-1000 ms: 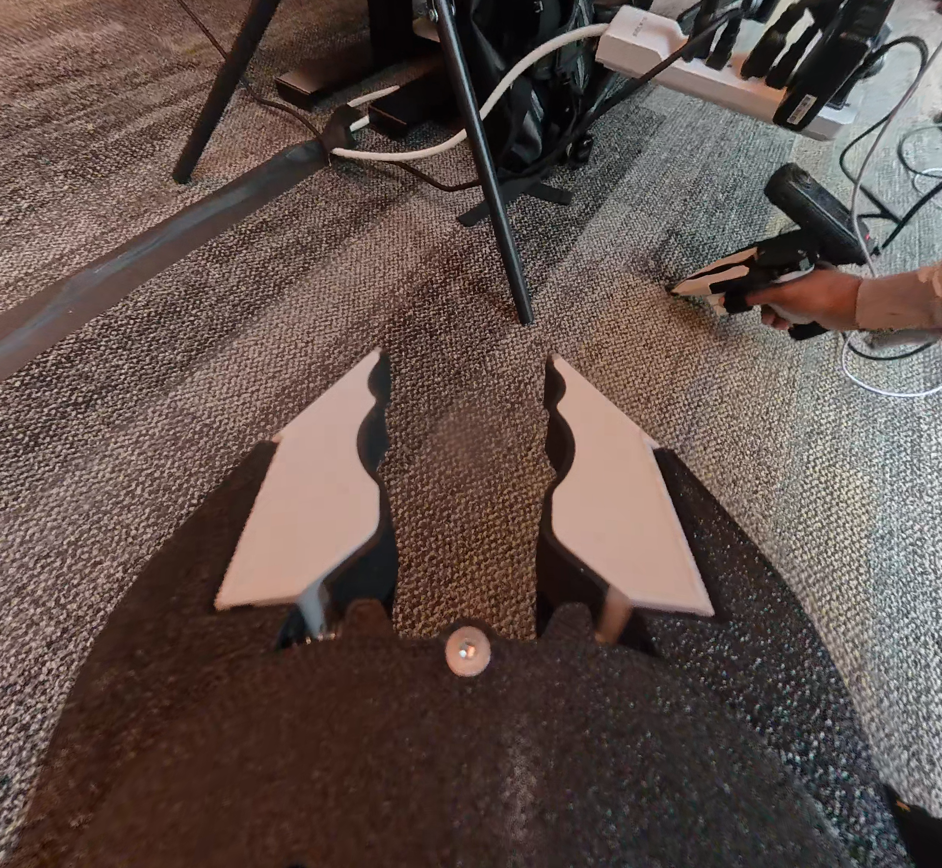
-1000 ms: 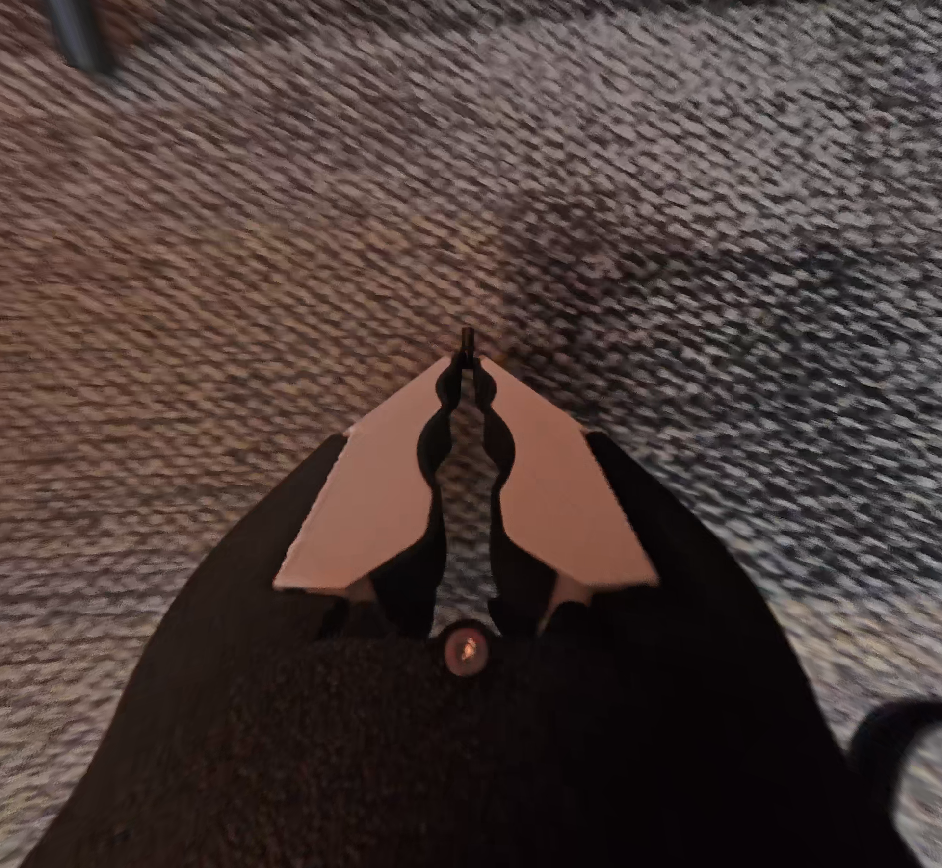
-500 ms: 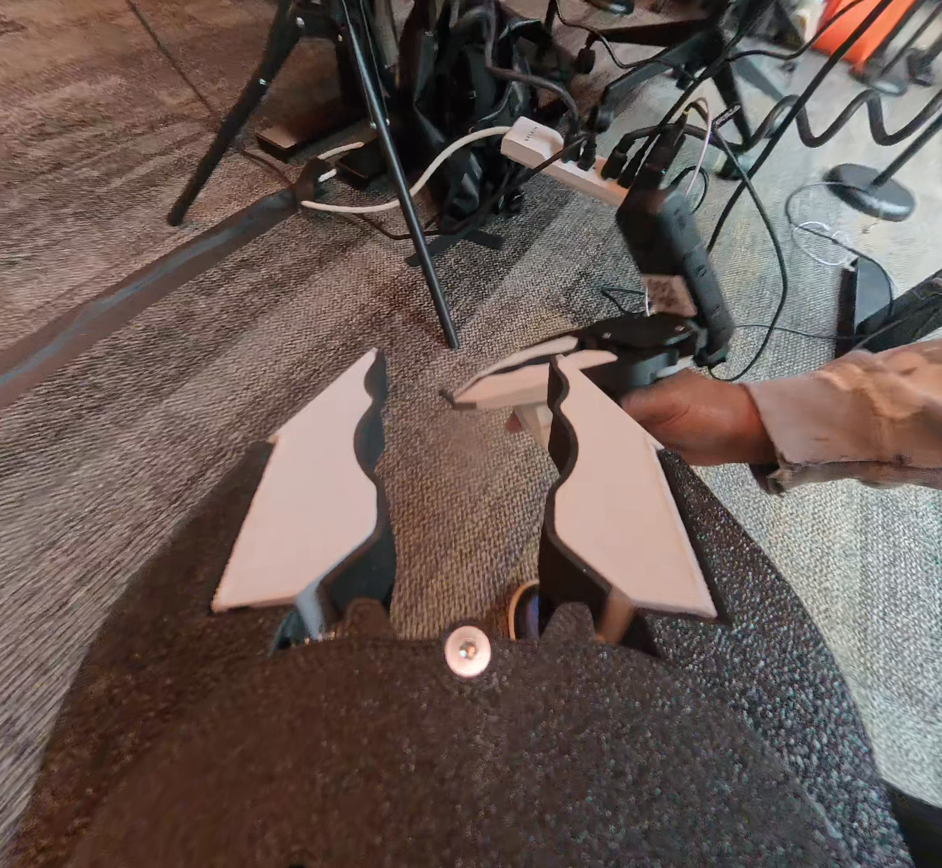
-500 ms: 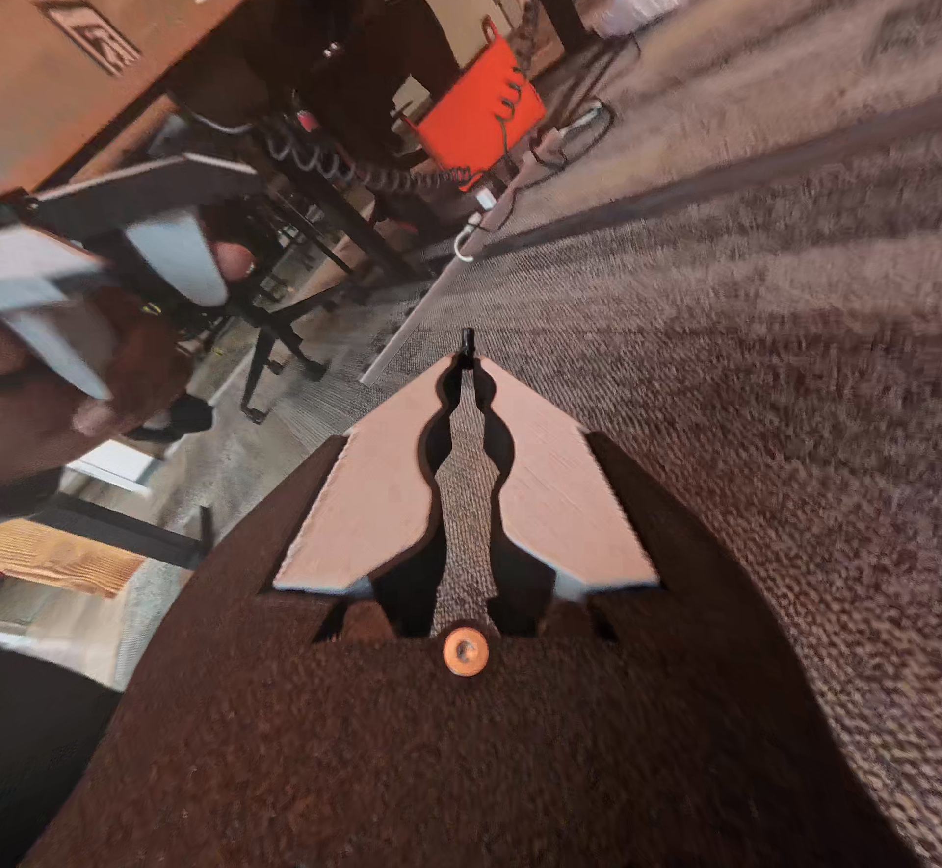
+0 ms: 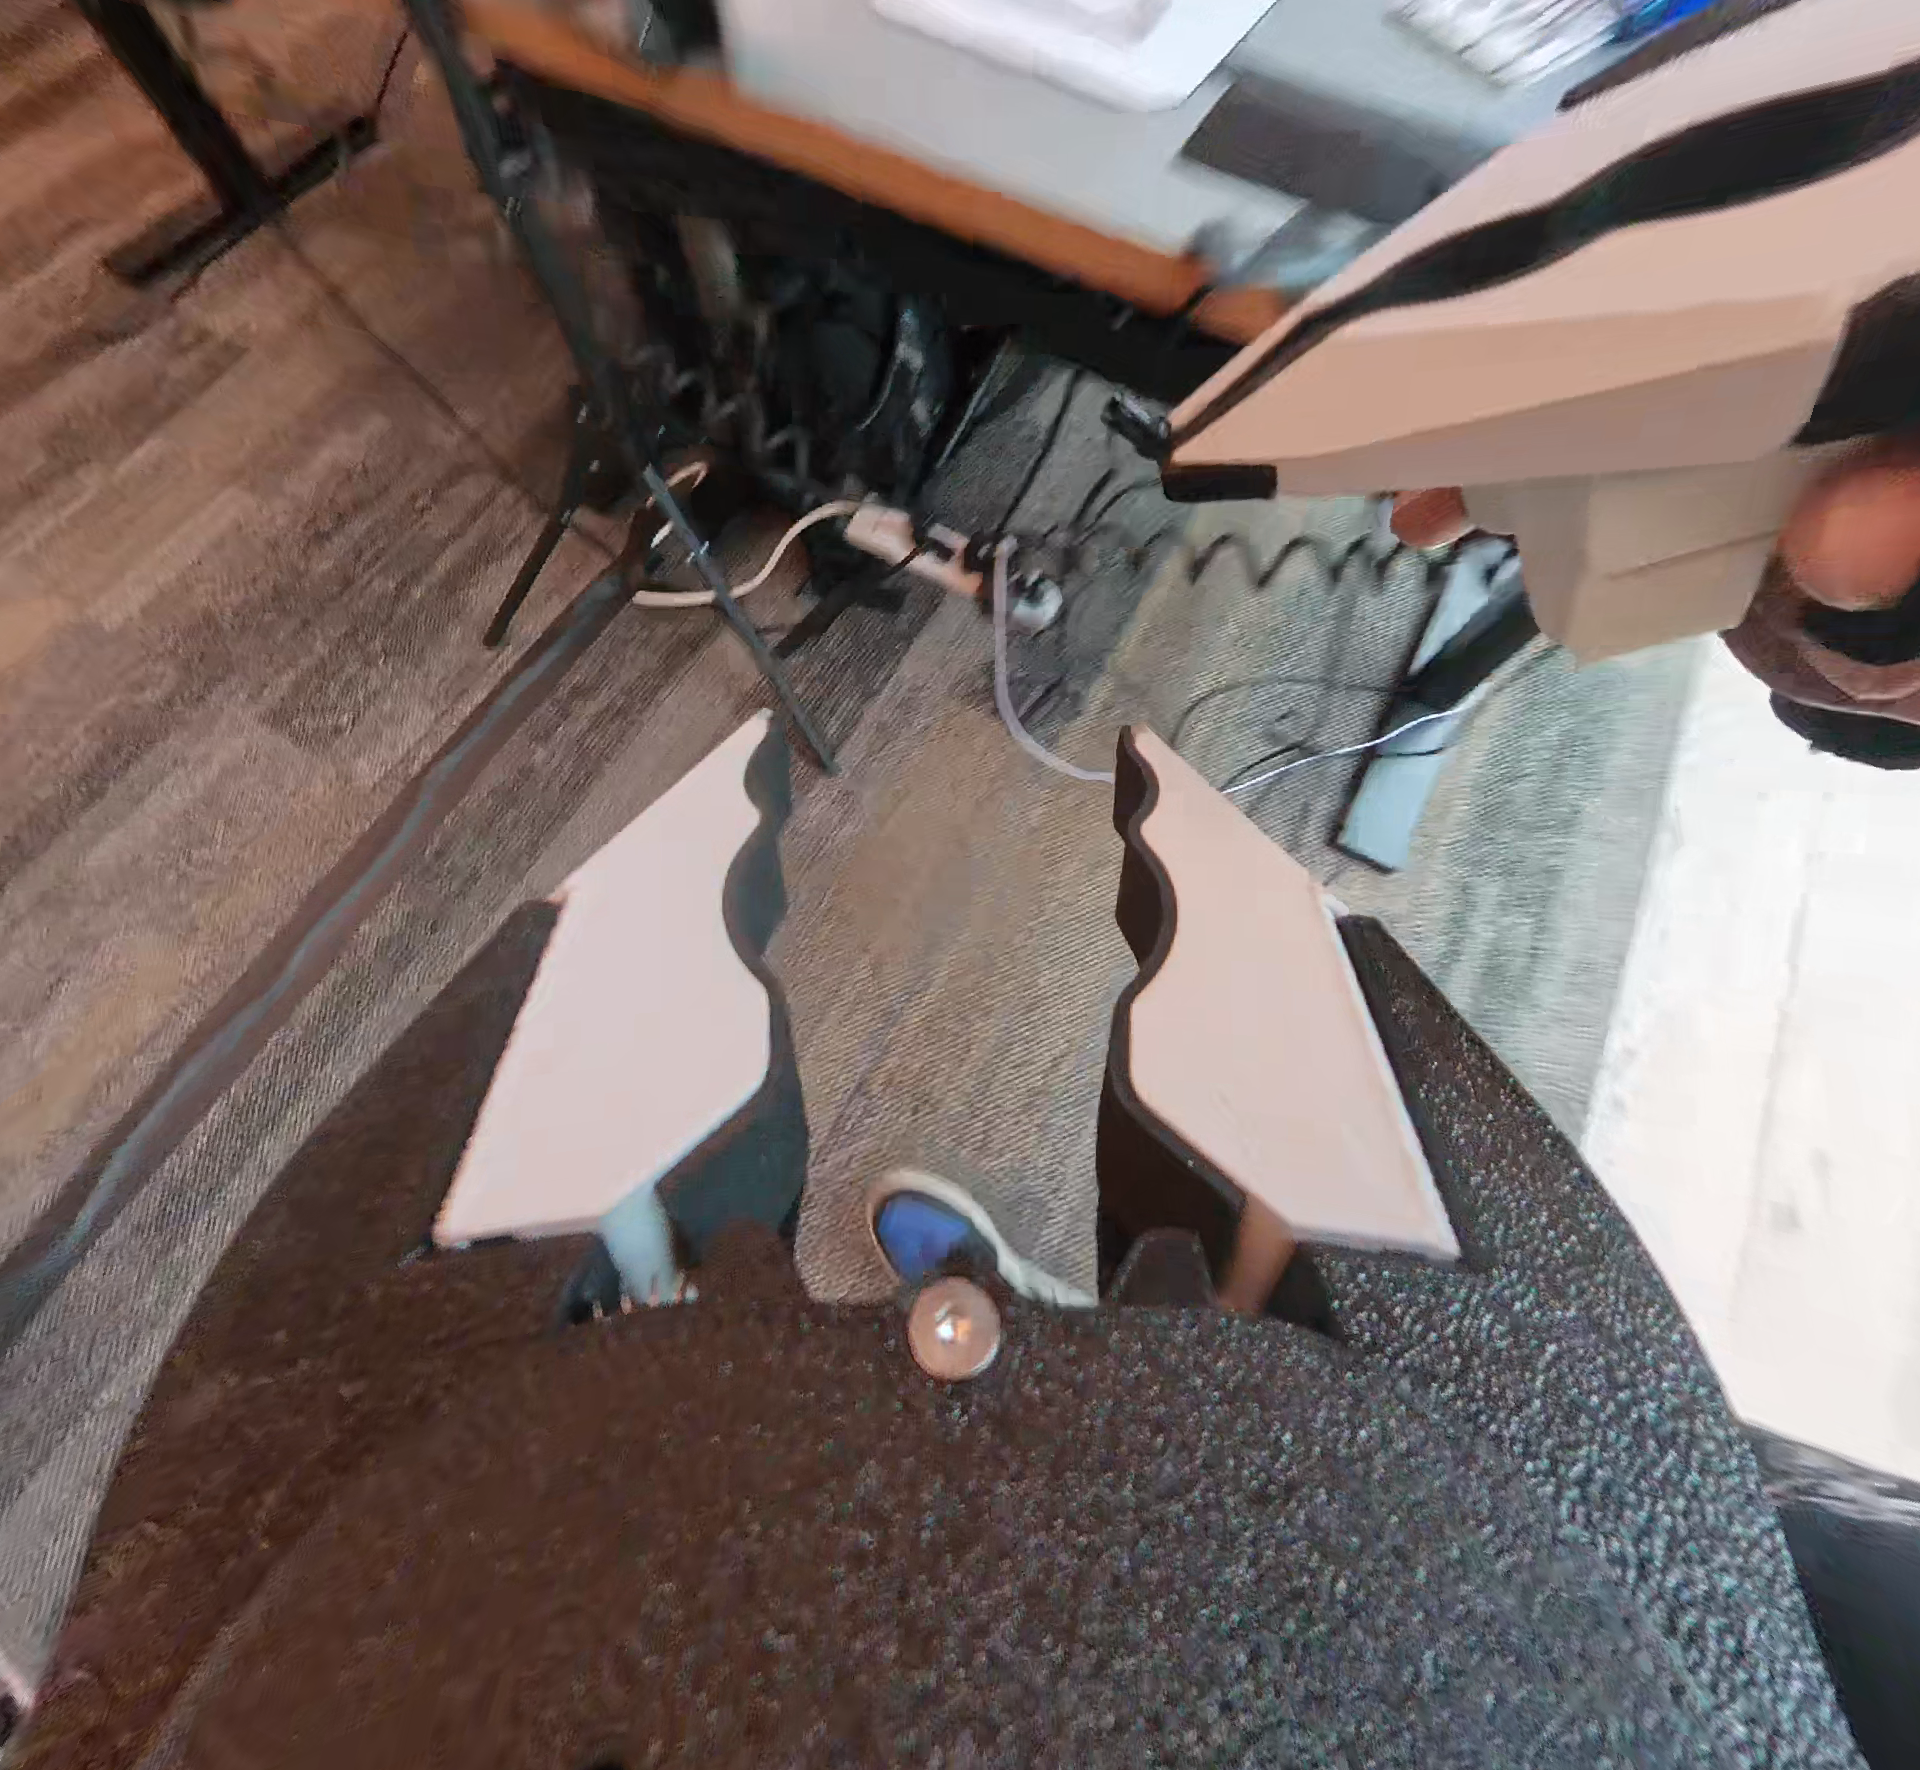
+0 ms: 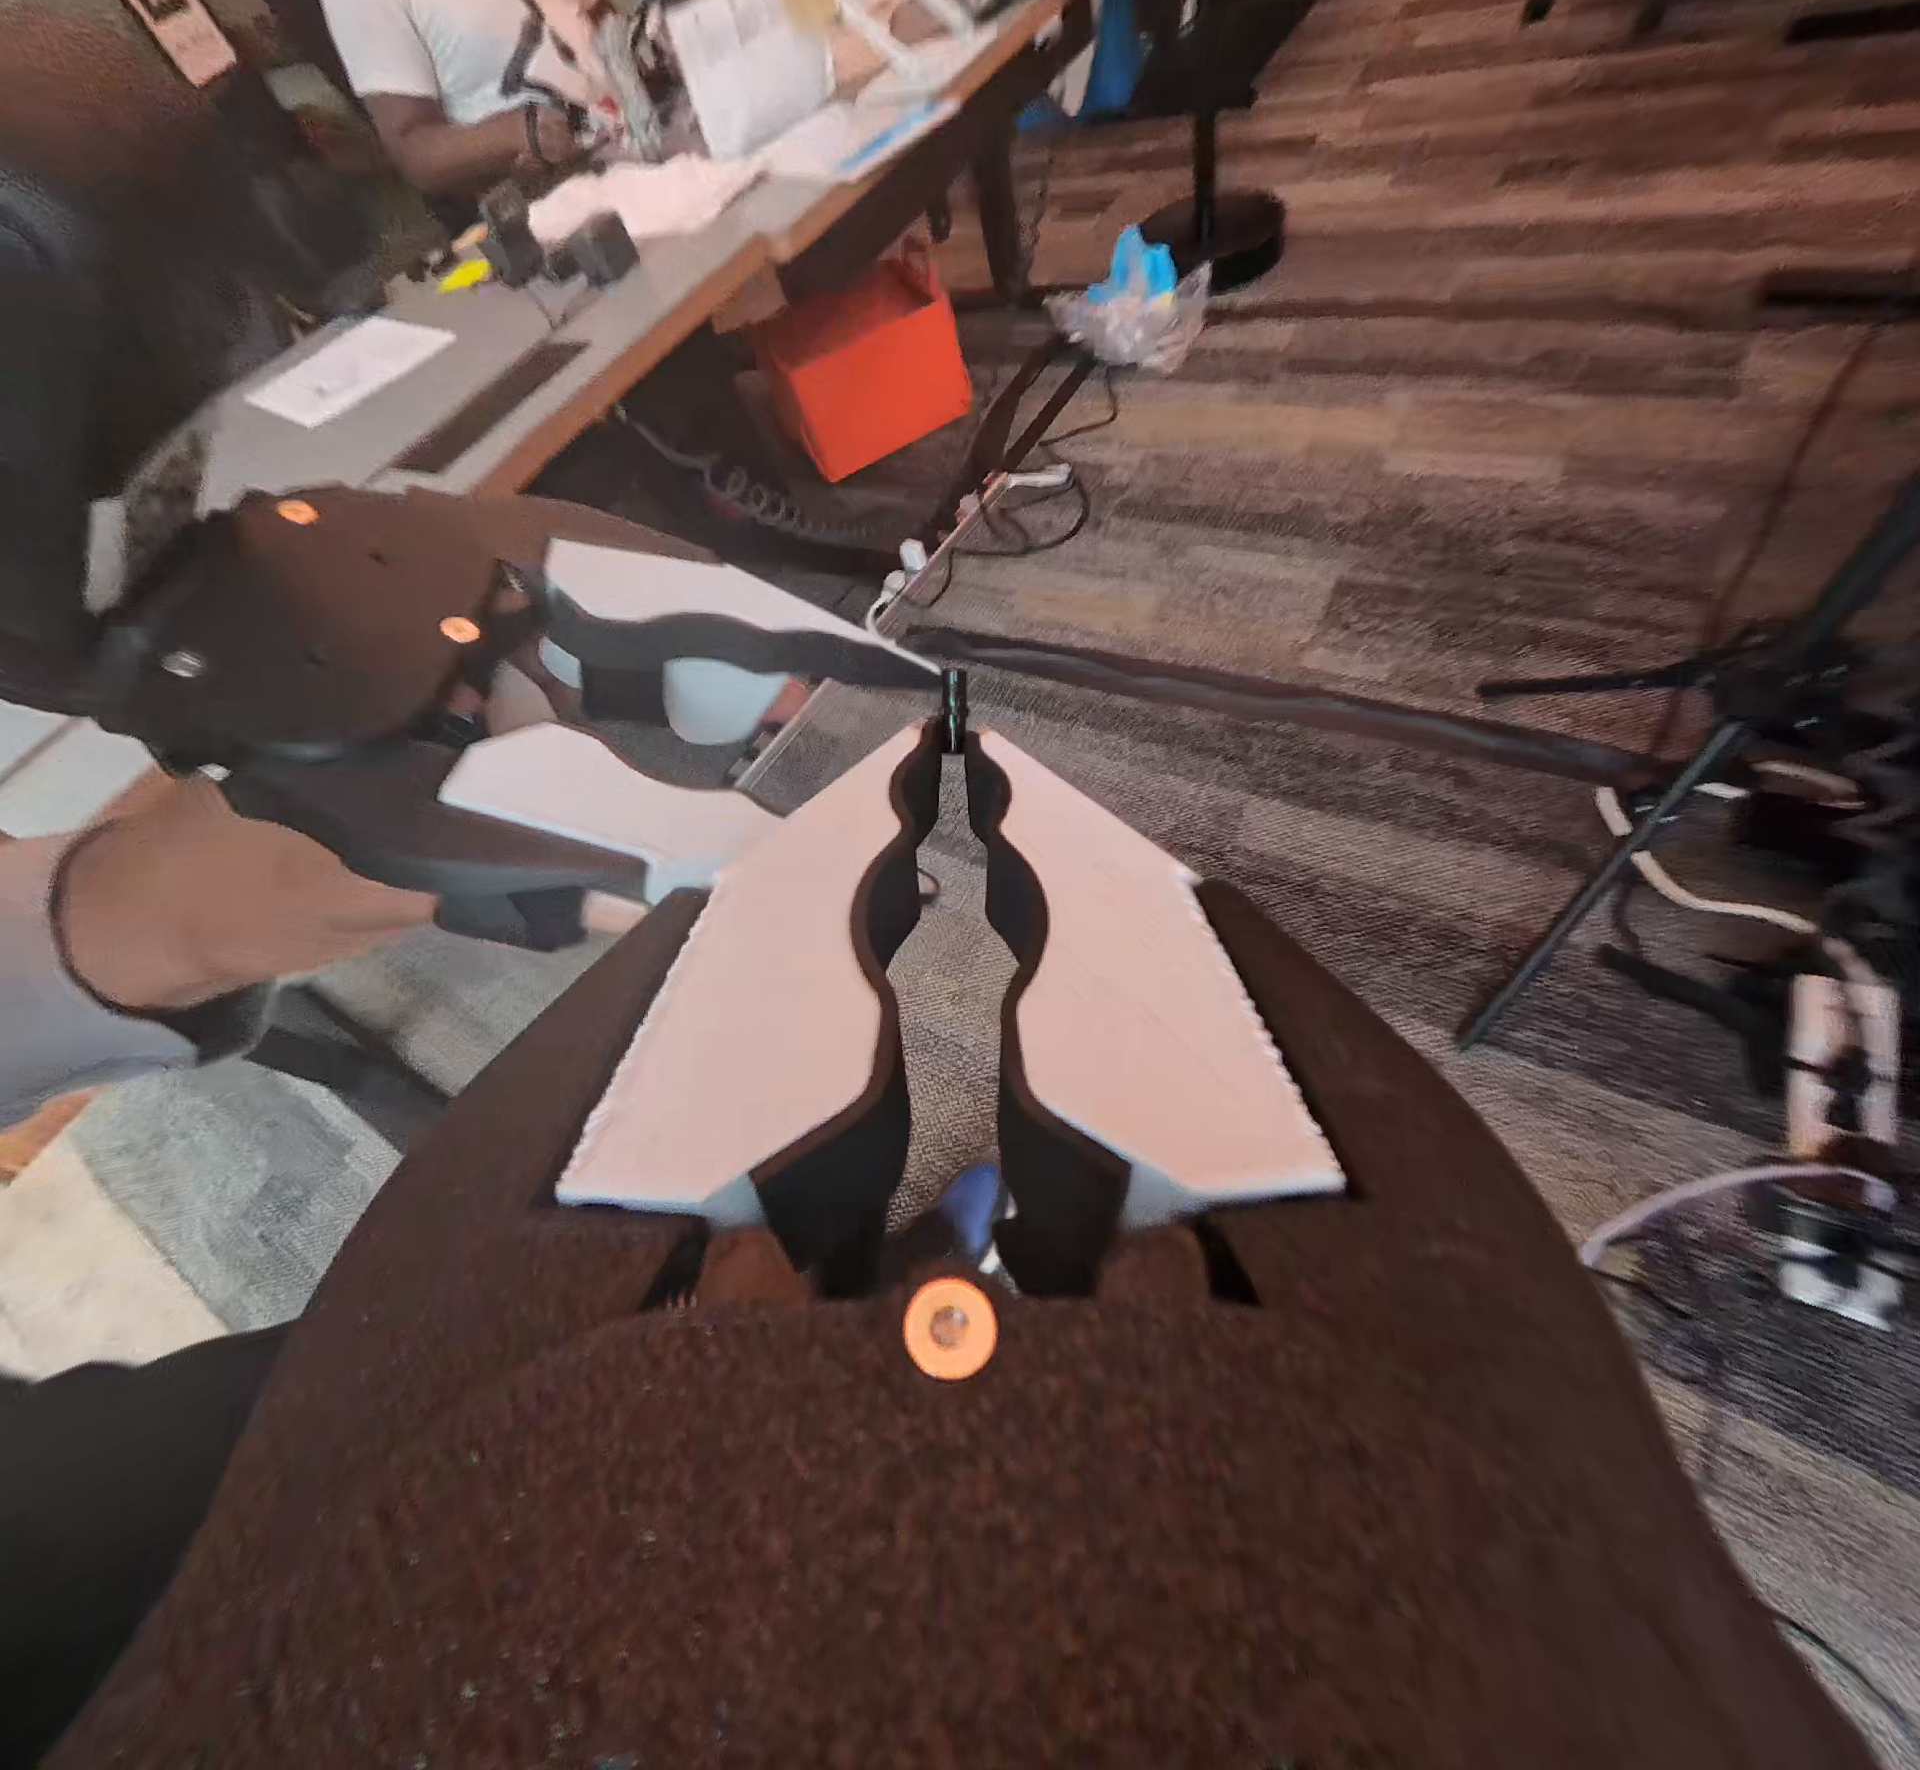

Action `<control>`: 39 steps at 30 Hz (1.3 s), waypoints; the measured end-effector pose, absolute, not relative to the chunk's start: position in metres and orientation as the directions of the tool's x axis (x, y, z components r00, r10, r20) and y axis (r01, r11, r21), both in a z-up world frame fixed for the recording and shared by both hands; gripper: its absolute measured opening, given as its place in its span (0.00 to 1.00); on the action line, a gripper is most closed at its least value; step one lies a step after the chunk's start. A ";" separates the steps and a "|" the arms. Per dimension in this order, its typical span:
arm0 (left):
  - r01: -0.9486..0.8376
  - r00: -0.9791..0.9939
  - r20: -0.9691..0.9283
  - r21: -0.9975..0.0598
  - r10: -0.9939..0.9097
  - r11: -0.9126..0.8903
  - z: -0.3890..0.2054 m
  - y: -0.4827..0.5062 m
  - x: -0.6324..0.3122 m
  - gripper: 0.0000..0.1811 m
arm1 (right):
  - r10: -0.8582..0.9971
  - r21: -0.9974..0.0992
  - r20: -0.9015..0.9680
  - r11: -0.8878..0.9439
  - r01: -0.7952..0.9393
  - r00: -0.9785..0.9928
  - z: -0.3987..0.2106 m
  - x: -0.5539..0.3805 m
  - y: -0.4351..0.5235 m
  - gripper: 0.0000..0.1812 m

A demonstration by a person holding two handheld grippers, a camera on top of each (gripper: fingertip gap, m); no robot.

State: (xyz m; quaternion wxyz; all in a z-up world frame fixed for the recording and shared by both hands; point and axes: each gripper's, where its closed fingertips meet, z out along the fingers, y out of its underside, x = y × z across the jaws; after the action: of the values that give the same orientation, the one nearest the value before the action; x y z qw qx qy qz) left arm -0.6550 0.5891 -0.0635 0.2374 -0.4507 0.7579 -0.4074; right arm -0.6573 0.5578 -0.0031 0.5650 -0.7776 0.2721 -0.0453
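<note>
- The left gripper (image 5: 940, 764) is held above the grey carpet (image 5: 343, 785) with its two white fingers (image 5: 634, 1024) spread wide; nothing is held between them, only carpet is seen in the gap.
- The right gripper (image 6: 951, 733) is held with its fingers pressed almost together, and a small black pin-like part (image 6: 951, 707) is pinched at the very tips; what kind of part it is cannot be told.
- In the left wrist view, the same small black part (image 5: 1218, 481) is seen sticking out from the tip of the right gripper at the upper right, well above the floor, and a hand (image 5: 1860, 577) is seen around that gripper's handle.
- In the right wrist view, the left gripper is seen at the left, just beside the right gripper's tip.
- On the carpet beyond, a white power strip (image 5: 914, 538) with cables and a black tripod leg (image 5: 727, 608) are seen under a wooden table (image 5: 831, 162).
- An orange box (image 6: 868, 370) is placed under that table.
- A blue shoe tip (image 5: 920, 1221) is seen on the carpet between the left fingers.
</note>
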 end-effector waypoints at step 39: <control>0.062 -0.960 -0.199 -0.838 -0.198 0.541 0.213 0.105 -1.078 0.31 | -0.790 -0.909 -0.417 0.362 -0.206 0.449 0.311 -1.118 0.152 0.02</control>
State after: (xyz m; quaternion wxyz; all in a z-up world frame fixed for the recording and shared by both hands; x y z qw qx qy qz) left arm -1.0779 0.1046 0.2127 0.1360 -0.0391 0.8673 -0.4773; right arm -1.1181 0.1520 0.3113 0.6730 -0.5213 0.4778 -0.2168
